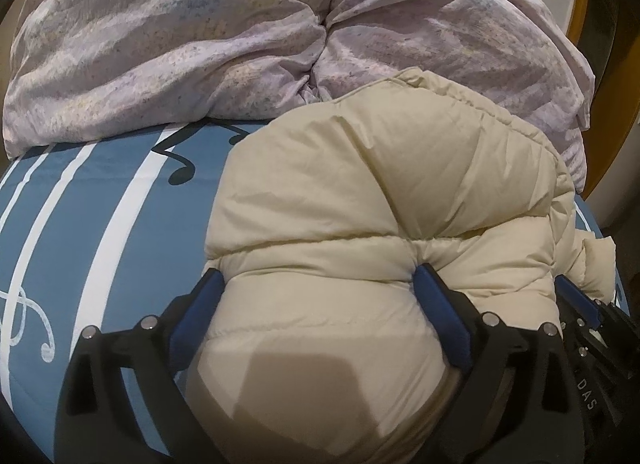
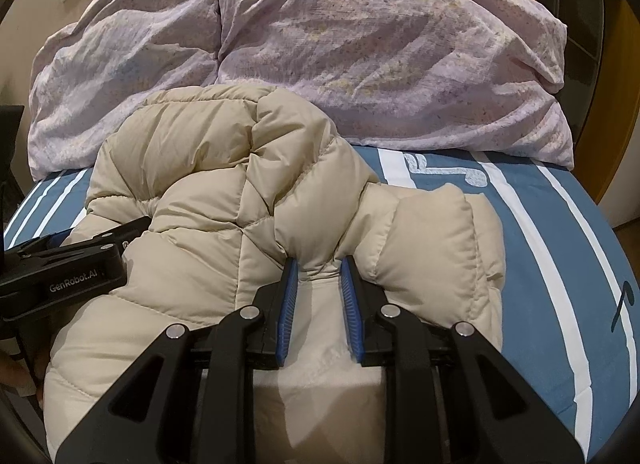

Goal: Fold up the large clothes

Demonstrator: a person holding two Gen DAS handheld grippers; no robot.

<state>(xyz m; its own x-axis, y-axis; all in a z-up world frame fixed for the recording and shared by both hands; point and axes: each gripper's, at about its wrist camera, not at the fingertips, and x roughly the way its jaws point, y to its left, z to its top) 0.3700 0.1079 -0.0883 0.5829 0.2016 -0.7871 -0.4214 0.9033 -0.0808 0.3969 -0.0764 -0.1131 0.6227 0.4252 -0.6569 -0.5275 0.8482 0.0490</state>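
Observation:
A cream puffer jacket (image 1: 380, 192) lies bunched on the blue striped bed. My left gripper (image 1: 320, 284) has its jaws wide apart around a thick roll of the jacket, its blue pads (image 1: 436, 296) pressing into the padding on both sides. In the right wrist view the jacket (image 2: 224, 184) fills the middle. My right gripper (image 2: 319, 268) is nearly shut and pinches a fold of the jacket between its blue pads (image 2: 289, 296). The left gripper shows at the left edge of the right wrist view (image 2: 80, 252), against the jacket.
A crumpled lilac duvet (image 1: 200, 44) is piled behind the jacket across the bed, also in the right wrist view (image 2: 360, 44). The blue sheet with white stripes (image 1: 80, 224) lies bare on the left and, in the right wrist view (image 2: 560, 264), on the right.

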